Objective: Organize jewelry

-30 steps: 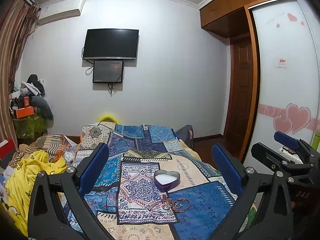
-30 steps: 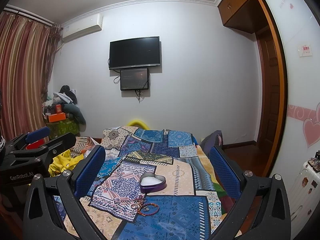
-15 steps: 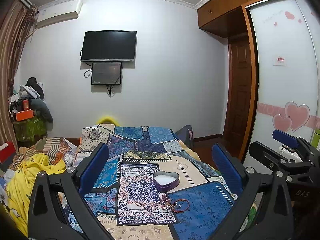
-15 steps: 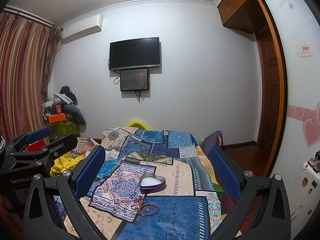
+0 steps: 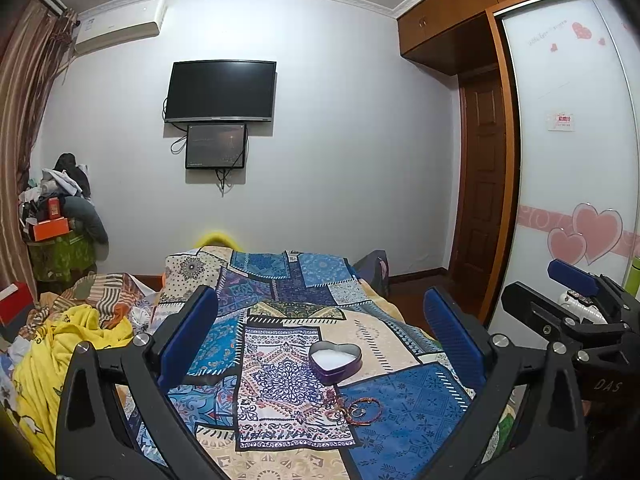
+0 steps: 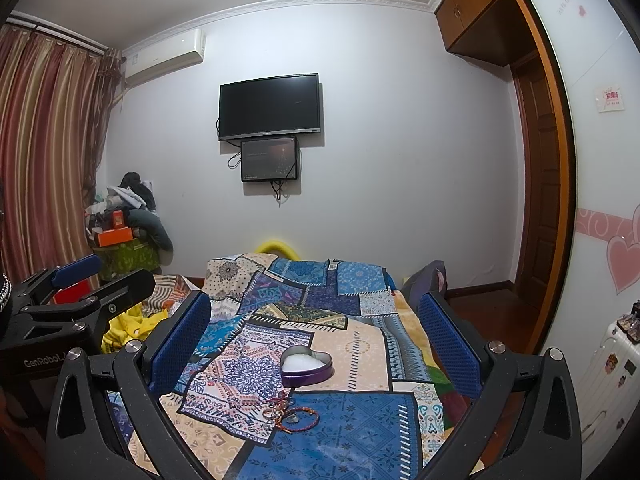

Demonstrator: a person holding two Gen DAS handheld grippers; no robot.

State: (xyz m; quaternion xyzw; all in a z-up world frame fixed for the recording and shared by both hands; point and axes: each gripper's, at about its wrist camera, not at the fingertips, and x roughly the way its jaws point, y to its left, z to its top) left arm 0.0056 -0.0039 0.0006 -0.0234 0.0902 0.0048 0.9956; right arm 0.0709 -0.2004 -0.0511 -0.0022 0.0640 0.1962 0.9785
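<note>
- My left tongs (image 5: 320, 344) stand wide apart, blue pads facing each other, with nothing between them and touching nothing; they hang in the air above the bed (image 5: 384, 332).
- My right tongs (image 6: 316, 340) are spread just as wide and hold nothing; they too hang above the bed, touching nothing.
- In the left view my right tongs show at the right edge, beside the wardrobe door with pink hearts (image 5: 576, 184); in the right view my left tongs show at the left edge, in front of the striped curtain (image 6: 48, 152).
- The heart-shaped tin (image 5: 335, 361) sits open on the patchwork bedspread (image 5: 280, 384), its inside white; in both views it lies between my pads, further off than their tips.
- The jewelry (image 5: 354, 406) lies in a small heap on the bedspread, just on the near side of the tin and apart from it: a red cord bracelet (image 6: 300, 419) with some rings and beaded pieces tangled at its left. I cannot tell the small pieces apart.
- Left of the tin, at the bed's edge, lies a crumpled yellow cloth (image 5: 52, 356).
- Beyond the tin, on the far wall, hangs a dark television (image 5: 221, 91) with a smaller screen (image 5: 216, 146) right under it.
- Between my tongs and the jewelry there is only open bedspread.
</note>
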